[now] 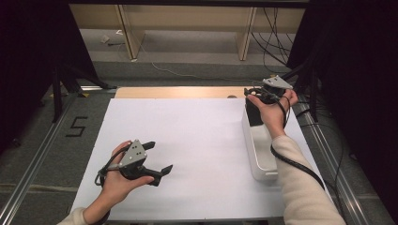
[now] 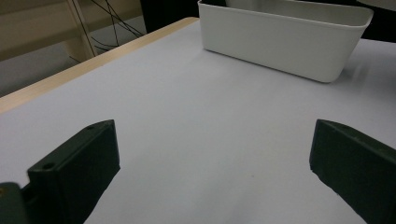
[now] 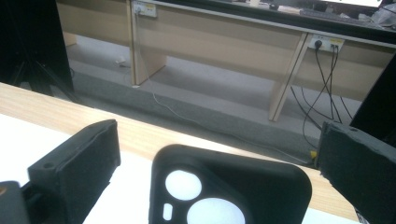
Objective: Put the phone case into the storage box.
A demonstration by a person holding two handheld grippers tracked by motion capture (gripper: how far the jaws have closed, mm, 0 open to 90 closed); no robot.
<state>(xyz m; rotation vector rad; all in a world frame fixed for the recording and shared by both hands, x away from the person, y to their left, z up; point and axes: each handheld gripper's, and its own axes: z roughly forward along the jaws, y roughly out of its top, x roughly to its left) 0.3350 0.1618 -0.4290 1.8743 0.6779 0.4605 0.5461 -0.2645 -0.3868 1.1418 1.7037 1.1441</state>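
A black phone case (image 3: 266,186) with round camera cut-outs stands upright at the far end of a white rectangular bin (image 1: 264,173); in the high view the phone case (image 1: 254,116) leans against the bin's far wall. My right gripper (image 1: 256,99) hovers over it, and in the right gripper view the right gripper (image 3: 223,140) is open, its jaws on either side of the case with gaps between. My left gripper (image 1: 158,158) is open and holds nothing, low over the white table cover (image 1: 197,140) at the near left. In the left gripper view, the left gripper (image 2: 215,168) faces the bin (image 2: 280,42).
A strip of bare wood tabletop (image 1: 178,92) runs along the far edge of the cover. Beyond it are grey floor, wooden desk legs (image 3: 147,51) and trailing cables (image 3: 322,79). Black curtains and metal rails flank the table on both sides.
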